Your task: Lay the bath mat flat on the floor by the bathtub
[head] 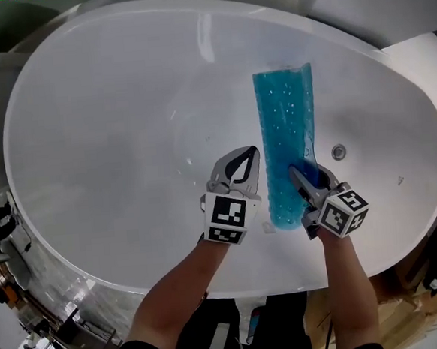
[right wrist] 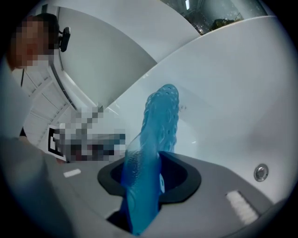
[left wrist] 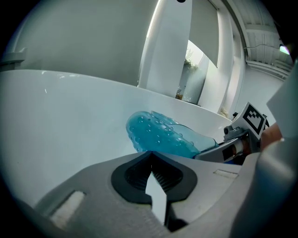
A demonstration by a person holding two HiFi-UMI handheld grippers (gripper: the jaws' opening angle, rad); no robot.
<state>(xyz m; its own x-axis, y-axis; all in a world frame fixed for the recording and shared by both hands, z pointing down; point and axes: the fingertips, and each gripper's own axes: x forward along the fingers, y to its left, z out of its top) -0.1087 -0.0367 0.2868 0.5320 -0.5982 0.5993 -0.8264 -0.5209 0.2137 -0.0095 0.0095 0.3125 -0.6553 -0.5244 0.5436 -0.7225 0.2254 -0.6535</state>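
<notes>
From my seat the white oval bathtub (head: 110,141) fills nearly the whole head view, and both of my grippers are out over its near rim, pointing down into the basin. The bath mat (head: 286,127) is inside the tub, not on the floor. It shows as a long, narrow strip of translucent blue, dotted with small bubbles, running from the near side of the basin away towards the far wall. It looks narrower than a spread mat would, though I cannot tell whether it is folded or rolled.

My right gripper (head: 295,173) has hold of the mat at its near end, on the strip's right edge. In the right gripper view the blue sheet stands edge-on between the two dark pads, which are partly closed and pressed against it, and the rest of the mat stretches away from the jaws along the white tub wall.

My left gripper (head: 251,154) sits just beside the mat's left edge. Its jaws are fully together with nothing between them, and its own view shows only white tub past the tips. I cannot tell whether it touches the mat.

Each gripper carries its black-and-white marker cube, the left cube (head: 227,219) and the right cube (head: 343,211).

A small round metal fitting (head: 339,151) sits in the tub wall just right of the mat
</notes>
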